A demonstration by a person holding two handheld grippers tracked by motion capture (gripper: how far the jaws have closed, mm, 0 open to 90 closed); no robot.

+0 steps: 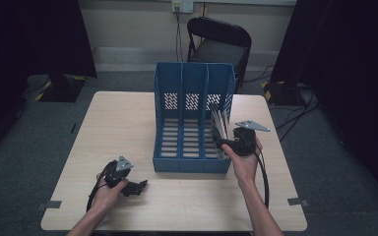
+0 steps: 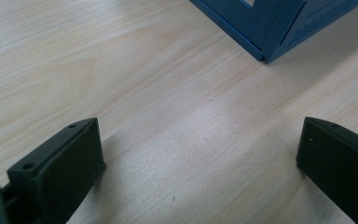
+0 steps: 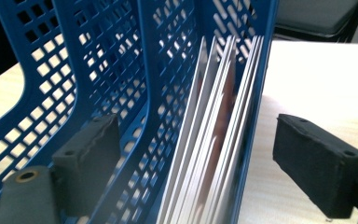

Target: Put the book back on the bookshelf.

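1. Black jaws of the right gripper (image 3: 193, 163) stand wide apart. One jaw sits inside the rack against a perforated divider; the other sits outside the rack's right wall. They straddle the right-hand compartment without clamping it.
2. White sheets (image 3: 214, 135) stand on edge in that compartment, leaning slightly, packed between the divider and the right wall.
3. The blue file rack (image 1: 193, 118) has three compartments and stands upright mid-counter, open side toward the person. The left and middle compartments hold nothing visible.
4. The right hand (image 1: 243, 160) holds its gripper at the rack's front right corner.
5. The left gripper (image 2: 200, 154) has its jaws wide apart over bare wood, holding nothing. A front corner of the rack lies ahead of it.
6. The left hand (image 1: 109, 189) rests this gripper on the counter (image 1: 123, 123), near the front edge, left of the rack.
7. A black chair (image 1: 221, 42) stands beyond the counter.
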